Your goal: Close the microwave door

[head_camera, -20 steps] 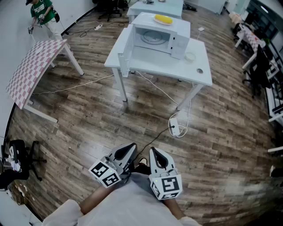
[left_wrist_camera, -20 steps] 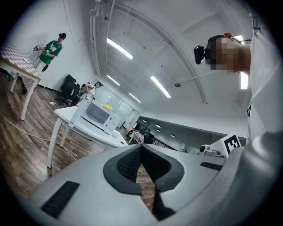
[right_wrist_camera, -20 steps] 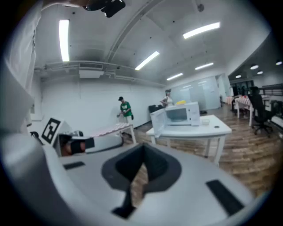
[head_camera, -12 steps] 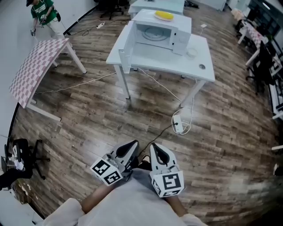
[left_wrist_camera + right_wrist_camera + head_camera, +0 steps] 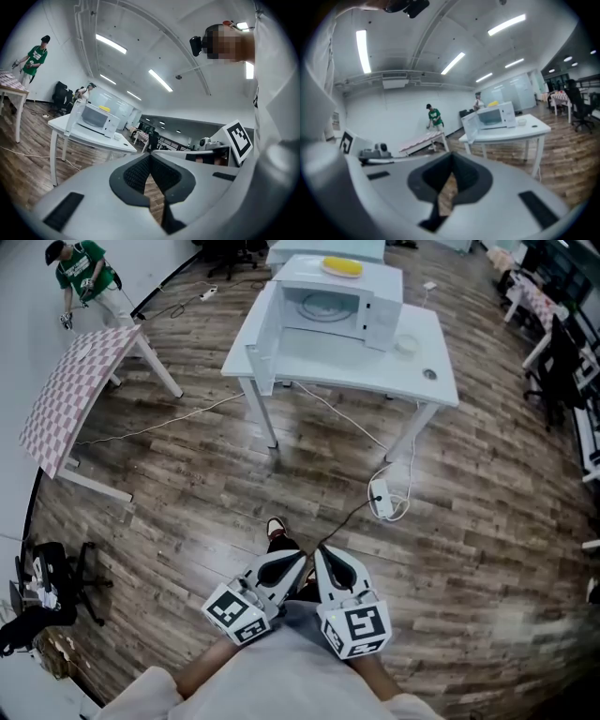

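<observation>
the yellow object (image 5: 342, 266) atop the white microwave oven (image 5: 380, 320) is too small to identify, and a black office chair (image 5: 56, 568) is cut by the left edge.

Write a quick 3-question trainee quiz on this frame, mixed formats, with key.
1. True or false: the microwave door is already shut.
2. What lies on top of the microwave? A) a yellow object B) a bowl C) a power strip
3. What do the left gripper and the right gripper hold?
Key: 1. False; it stands swung open at the microwave's left side. 2. A. 3. Nothing; both have their jaws together and empty, close to the person's body and well away from the white table.
</observation>
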### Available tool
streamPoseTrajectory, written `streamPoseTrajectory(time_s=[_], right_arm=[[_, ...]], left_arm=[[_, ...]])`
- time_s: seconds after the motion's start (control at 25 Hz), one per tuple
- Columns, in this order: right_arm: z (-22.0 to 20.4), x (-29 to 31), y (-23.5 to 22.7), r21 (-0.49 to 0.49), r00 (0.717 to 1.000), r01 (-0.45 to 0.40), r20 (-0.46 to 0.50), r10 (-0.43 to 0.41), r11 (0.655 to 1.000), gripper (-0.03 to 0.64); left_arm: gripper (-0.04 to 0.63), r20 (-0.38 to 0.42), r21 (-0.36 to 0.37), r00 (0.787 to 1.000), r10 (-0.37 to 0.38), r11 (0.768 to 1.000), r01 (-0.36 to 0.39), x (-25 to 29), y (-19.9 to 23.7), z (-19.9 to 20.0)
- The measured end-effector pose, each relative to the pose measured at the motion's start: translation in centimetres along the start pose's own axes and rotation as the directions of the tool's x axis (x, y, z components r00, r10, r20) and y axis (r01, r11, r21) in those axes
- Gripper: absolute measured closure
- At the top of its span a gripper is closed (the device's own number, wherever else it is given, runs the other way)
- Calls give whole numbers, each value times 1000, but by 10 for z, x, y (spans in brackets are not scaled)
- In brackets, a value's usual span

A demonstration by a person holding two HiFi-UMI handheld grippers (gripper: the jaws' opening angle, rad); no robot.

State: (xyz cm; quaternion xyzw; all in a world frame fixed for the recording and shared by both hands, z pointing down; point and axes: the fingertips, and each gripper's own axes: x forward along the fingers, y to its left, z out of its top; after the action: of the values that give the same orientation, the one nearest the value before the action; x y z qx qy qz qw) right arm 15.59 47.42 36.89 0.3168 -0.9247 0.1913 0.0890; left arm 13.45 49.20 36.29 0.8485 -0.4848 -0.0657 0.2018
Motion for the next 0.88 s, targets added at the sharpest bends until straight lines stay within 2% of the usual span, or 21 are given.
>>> streamPoseTrajectory(time_s=[0.4,0.68,0.88], right_arm=[[-3,33,-21,7,998,35,-48,-35,999,595],[3,75,-25,-11,995,30,-97,-31,999,595],[11,103,-36,10,990,58,-130,-56,998,595]], left_arm=[[575,-4,-73,999,-39,997,39,24,33,4],[575,-8,-143,1000,-27,989,26,38,76,16],[575,8,-156,1000,24,987,-23,39,111,32]])
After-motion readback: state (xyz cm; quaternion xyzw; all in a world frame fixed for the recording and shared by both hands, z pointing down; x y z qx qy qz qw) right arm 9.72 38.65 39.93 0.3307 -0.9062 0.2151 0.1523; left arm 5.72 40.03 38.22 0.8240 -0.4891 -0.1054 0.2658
